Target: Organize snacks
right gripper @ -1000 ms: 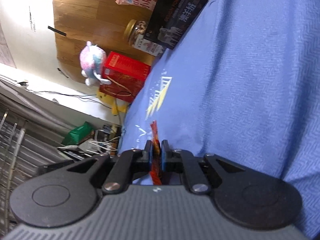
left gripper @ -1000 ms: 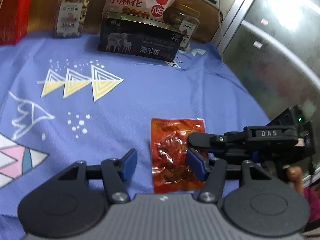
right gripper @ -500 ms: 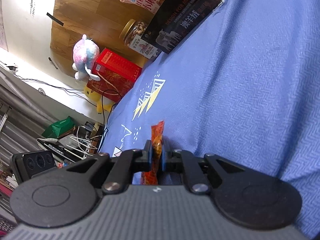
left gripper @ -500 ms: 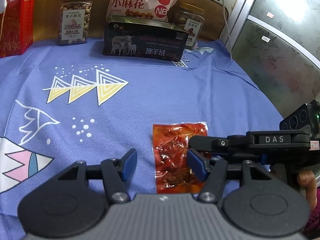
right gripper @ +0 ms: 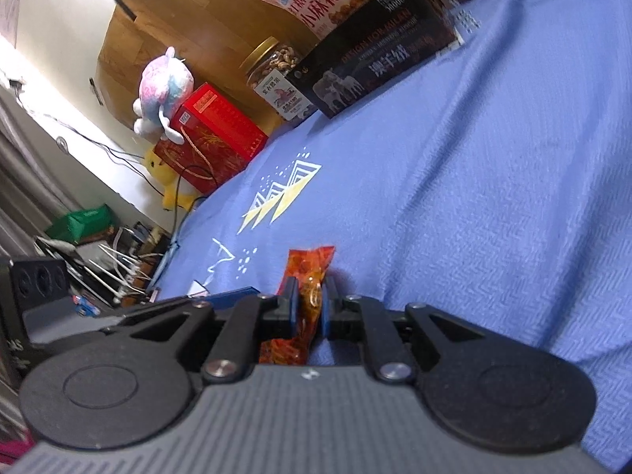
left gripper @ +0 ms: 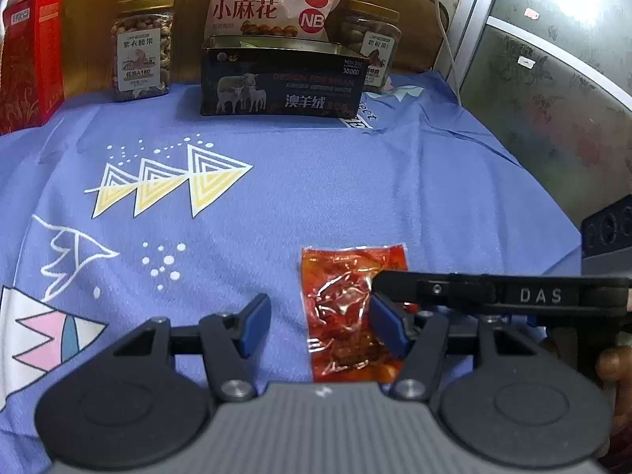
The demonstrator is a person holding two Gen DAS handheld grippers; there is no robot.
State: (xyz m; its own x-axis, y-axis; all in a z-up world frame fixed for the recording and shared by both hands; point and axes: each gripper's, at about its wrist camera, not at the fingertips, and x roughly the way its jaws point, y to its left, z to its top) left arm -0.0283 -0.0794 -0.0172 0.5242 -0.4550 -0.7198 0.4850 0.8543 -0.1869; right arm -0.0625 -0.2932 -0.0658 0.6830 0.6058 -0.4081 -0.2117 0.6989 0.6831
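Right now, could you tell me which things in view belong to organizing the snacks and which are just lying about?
Job: red packet, shut in the right gripper; open left gripper; black tin; pink bag; two nut jars.

Lying about: red box, plush toy, cloth.

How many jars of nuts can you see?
2. One jar stands at the back, left of the dark box. The other jar stands behind the box's right end, partly hidden. More could be hiding behind the box.
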